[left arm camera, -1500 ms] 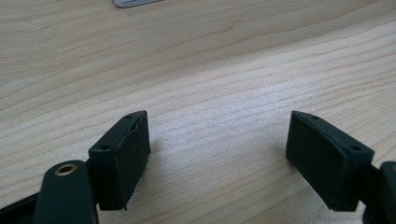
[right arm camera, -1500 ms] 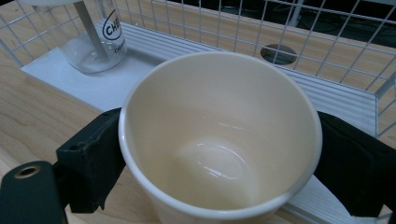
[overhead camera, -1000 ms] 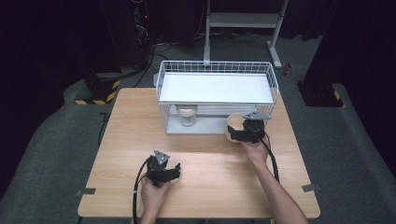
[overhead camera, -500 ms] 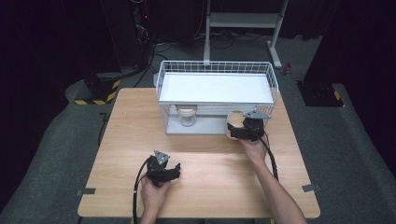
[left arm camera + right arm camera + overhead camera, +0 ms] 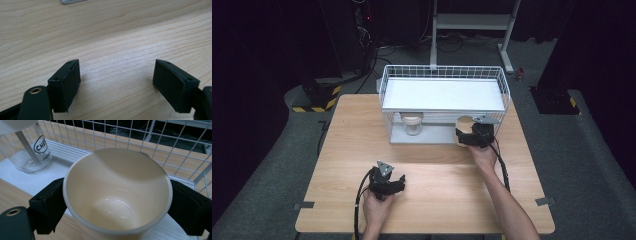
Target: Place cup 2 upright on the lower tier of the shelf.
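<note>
A cream-coloured cup, glossy inside and empty, stands upright with its round mouth open to the top. It sits at the front right corner of a white wire rack, toward two o'clock on the wooden table, clamped from both sides.

Wire rack stands at the far middle of the bench, shelf on top, open space under it. Glass jar sits under the shelf, left part. Cup at the rack's front right corner, between the right tongs. Left tongs near the front edge, left of centre, well apart from the rack.
</note>
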The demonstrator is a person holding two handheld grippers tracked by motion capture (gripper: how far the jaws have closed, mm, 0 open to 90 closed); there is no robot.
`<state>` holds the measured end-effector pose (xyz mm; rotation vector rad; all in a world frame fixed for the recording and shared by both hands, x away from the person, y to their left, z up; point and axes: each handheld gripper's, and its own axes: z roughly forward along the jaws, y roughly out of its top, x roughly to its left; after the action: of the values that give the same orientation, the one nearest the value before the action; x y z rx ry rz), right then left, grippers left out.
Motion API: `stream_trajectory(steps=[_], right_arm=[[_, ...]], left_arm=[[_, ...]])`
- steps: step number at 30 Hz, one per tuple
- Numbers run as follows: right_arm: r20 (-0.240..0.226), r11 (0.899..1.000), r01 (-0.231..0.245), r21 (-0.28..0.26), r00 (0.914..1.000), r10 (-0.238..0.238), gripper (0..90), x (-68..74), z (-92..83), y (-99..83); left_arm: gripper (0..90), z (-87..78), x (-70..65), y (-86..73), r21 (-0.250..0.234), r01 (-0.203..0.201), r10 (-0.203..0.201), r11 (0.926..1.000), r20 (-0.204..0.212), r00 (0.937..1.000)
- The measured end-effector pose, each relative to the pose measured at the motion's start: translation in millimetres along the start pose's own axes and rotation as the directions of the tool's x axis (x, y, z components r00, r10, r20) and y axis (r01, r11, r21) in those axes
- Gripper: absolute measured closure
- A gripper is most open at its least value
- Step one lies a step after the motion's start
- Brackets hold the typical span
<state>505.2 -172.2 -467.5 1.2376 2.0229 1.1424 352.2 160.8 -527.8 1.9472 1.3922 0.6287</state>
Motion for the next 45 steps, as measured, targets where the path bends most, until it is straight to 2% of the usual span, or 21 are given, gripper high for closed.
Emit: stream_trajectory(steps=[10, 14, 18, 23, 40, 45], right_arm=[[0.005, 1.0, -0.01, -0.014, 0.9999, 0.01, 10.3, -1.6, 2.8, -0.5], [-0.007, 1.0, 0.006, -0.022, 1.0, -0.006, 9.8, -3.5, 2.7, -0.9], [-0.009, 1.0, -0.013, -0.018, 0.9999, 0.013, 8.9, -3.0, 1.8, -1.0], [-0.008, 1.0, -0.009, -0.02, 0.9999, 0.009, 8.8, -2.9, 0.1, -0.4], [-0.024, 1.0, -0.022, -0.02, 0.9995, 0.022, 9.4, -3.3, -13.7, -7.0], [-0.019, 1.0, -0.014, -0.017, 0.9997, 0.014, 14.2, -3.6, -21.3, -13.6]], left_arm=[[22.6, 0.0, 0.0, 0.0, 0.0, 0.0, 0.0, 1.0, 0.0, 1.0], [22.6, 0.0, 0.1, 0.0, 0.0, -0.001, 0.001, 1.0, 0.0, 1.0], [22.6, 0.0, 0.1, 0.0, 0.0, -0.001, 0.001, 1.0, 0.0, 1.0], [22.5, 0.0, 0.0, 0.0, 0.0, 0.0, 0.0, 1.0, 0.0, 1.0], [22.6, 0.0, 0.0, 0.0, 0.0, 0.0, 0.0, 1.0, 0.0, 1.0], [22.6, 0.0, 0.0, 0.0, 0.0, 0.0, 0.0, 1.0, 0.0, 1.0]])
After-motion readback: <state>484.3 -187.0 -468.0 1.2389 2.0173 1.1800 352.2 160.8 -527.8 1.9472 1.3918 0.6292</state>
